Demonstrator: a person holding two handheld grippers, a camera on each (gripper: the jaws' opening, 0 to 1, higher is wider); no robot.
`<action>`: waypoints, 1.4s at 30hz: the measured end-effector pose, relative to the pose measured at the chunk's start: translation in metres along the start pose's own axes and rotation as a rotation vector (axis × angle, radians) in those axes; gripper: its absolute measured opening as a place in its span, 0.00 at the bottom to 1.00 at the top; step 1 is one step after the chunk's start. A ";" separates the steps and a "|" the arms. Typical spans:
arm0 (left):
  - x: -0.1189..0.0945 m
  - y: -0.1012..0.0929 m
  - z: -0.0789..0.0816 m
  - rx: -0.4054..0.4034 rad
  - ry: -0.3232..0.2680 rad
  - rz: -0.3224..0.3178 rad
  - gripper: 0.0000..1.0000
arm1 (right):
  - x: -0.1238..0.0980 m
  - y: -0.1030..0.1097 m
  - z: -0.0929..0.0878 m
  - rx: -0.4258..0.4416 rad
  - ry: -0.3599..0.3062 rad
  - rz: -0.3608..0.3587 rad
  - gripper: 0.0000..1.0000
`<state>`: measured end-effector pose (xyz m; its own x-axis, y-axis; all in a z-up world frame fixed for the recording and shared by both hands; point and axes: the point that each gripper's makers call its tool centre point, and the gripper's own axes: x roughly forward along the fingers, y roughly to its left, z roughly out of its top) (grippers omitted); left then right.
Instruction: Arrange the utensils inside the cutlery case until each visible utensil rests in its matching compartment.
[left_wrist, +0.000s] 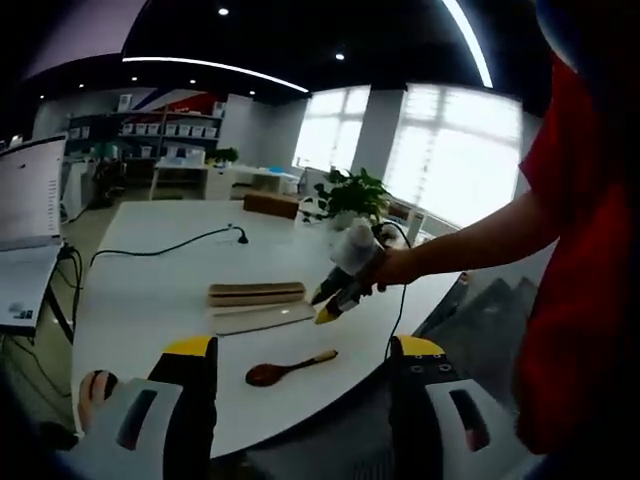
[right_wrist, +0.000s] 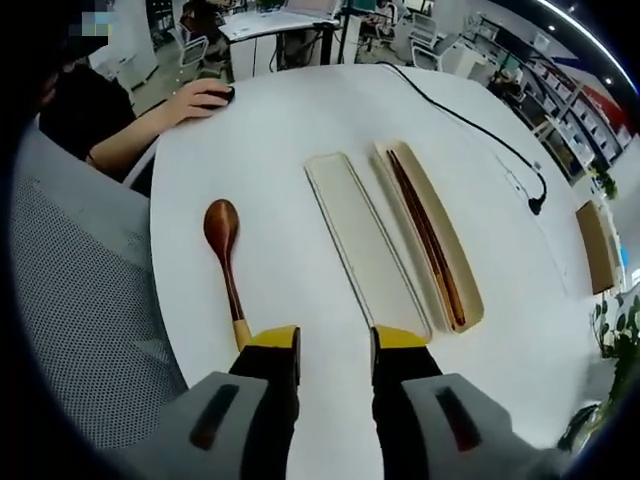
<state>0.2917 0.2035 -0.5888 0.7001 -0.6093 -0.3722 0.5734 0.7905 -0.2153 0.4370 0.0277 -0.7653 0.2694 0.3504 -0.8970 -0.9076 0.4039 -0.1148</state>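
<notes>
- In the right gripper view a person's hand (right_wrist: 200, 98) rests on a dark mouse at the far left edge of the white tabletop (right_wrist: 290, 120); a grey mesh chair back (right_wrist: 80, 320) stands beside the near left edge.
- The wooden spoon (right_wrist: 225, 262) lies on the tabletop left of the case, bowl away from the camera, its yellow-tipped handle end just beside the left finger of the right gripper (right_wrist: 335, 352).
- That gripper's fingers stand narrowly apart with nothing between them, hovering over the near edge of the tabletop.
- The case lid (right_wrist: 362, 240), flat and cream-coloured, lies just right of the spoon, its near end beside the right finger.
- The cutlery case (right_wrist: 455, 235) lies touching or just beside the lid on its right; dark chopsticks (right_wrist: 428, 240) rest lengthwise inside it.
- A black cable (right_wrist: 470, 125) runs across the tabletop beyond the case to a plug.
- In the left gripper view the left gripper (left_wrist: 305, 350) hangs off the tabletop's near edge, fingers wide apart and holding nothing.
- There the spoon (left_wrist: 290, 367) lies between the fingers' line of sight and the case (left_wrist: 256, 294), with the lid (left_wrist: 262, 318) just in front of it.
- The right gripper (left_wrist: 330, 308) enters that view from the right, held in a hand above the lid; a potted plant (left_wrist: 350, 195) stands behind it.
</notes>
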 end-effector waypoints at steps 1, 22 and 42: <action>0.000 0.000 0.000 0.007 0.004 -0.001 0.72 | 0.000 0.003 0.000 -0.001 -0.001 0.004 0.27; -0.010 -0.014 0.035 0.003 -0.113 0.023 0.72 | 0.008 0.047 0.006 -0.049 -0.081 0.092 0.28; -0.021 -0.026 0.030 -0.028 -0.089 0.056 0.76 | 0.016 0.069 0.015 -0.084 -0.123 0.135 0.19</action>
<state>0.2744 0.1936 -0.5487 0.7665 -0.5661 -0.3032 0.5211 0.8242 -0.2217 0.3835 0.0745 -0.7814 0.1758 0.4996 -0.8482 -0.9606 0.2756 -0.0367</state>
